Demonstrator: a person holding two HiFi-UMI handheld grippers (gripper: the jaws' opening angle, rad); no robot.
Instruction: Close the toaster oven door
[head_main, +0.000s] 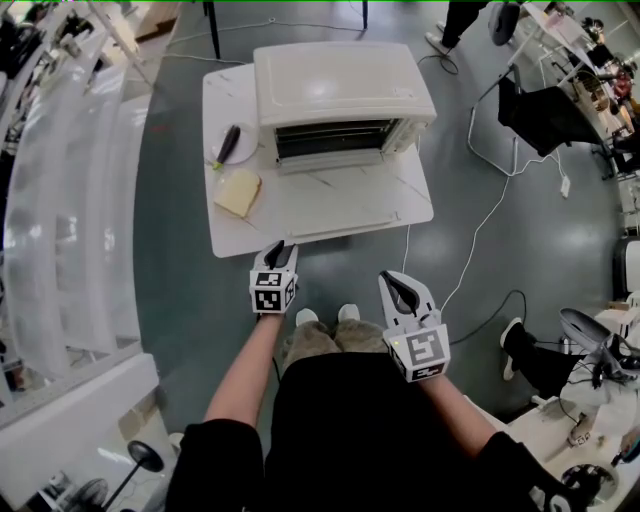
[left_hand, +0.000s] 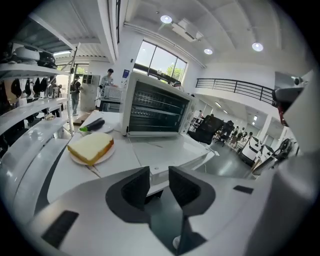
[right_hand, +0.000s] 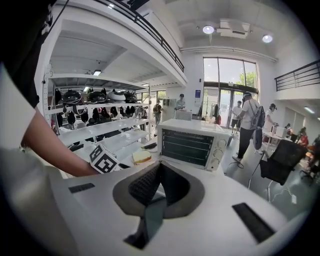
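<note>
White boxy toaster oven (head_main: 343, 100) at upper centre on white counter (head_main: 228, 100), glass door (head_main: 340, 200) folded down flat in front, left tongs (head_main: 281, 250) released, empty, right tongs (head_main: 397, 282) clenched on nothing, both below counter edge.

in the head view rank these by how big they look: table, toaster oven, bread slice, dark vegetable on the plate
1. table
2. toaster oven
3. bread slice
4. dark vegetable, about as long as the bread slice but far thinner

All sit at a similar distance from the camera, so the order is safe.
</note>
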